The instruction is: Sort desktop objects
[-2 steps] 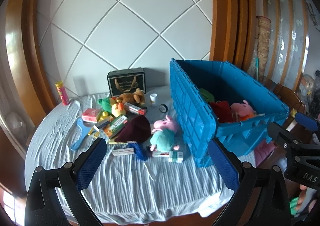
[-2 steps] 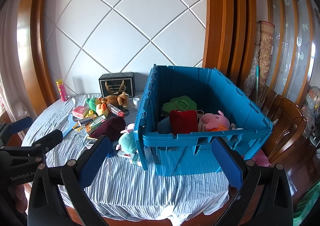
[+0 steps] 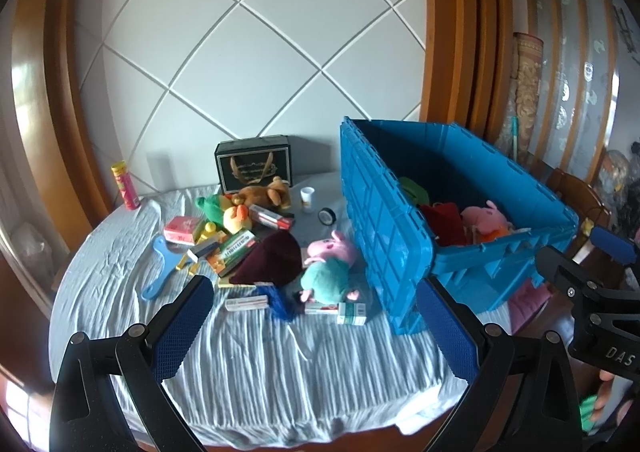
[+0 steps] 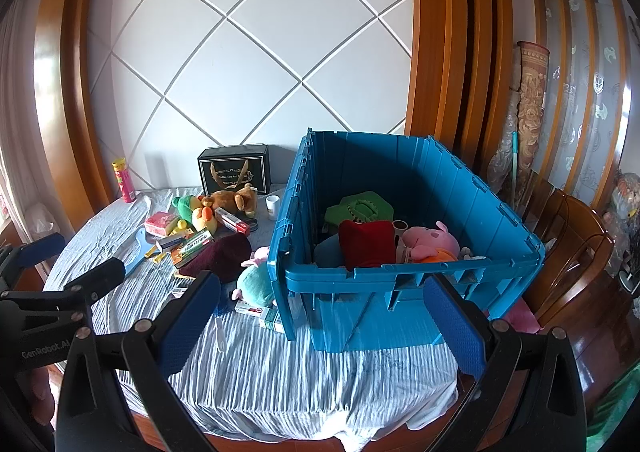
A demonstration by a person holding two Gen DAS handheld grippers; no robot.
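A blue crate point(image 3: 384, 220) point(image 4: 400, 280) stands on the right of the cloth-covered table point(image 3: 248, 356) and holds a pink pig plush point(image 4: 430, 238), a red cloth point(image 4: 366, 242) and a green item point(image 4: 356, 208). A heap of objects lies left of it: a pig plush in teal point(image 3: 330, 266), a maroon hat point(image 3: 272, 258), small boxes point(image 3: 236, 246), a brown plush point(image 3: 264, 194), a blue paddle point(image 3: 162, 266). My left gripper point(image 3: 314, 326) is open and empty, above the table's front. My right gripper point(image 4: 320, 322) is open and empty, in front of the crate.
A black box point(image 3: 254, 168) stands at the back by the wall. A yellow-pink tube point(image 3: 125, 185) stands at the back left. A white cup point(image 3: 307, 197) and a tape roll point(image 3: 328, 215) lie near the crate. Wooden chairs point(image 4: 576, 264) stand to the right.
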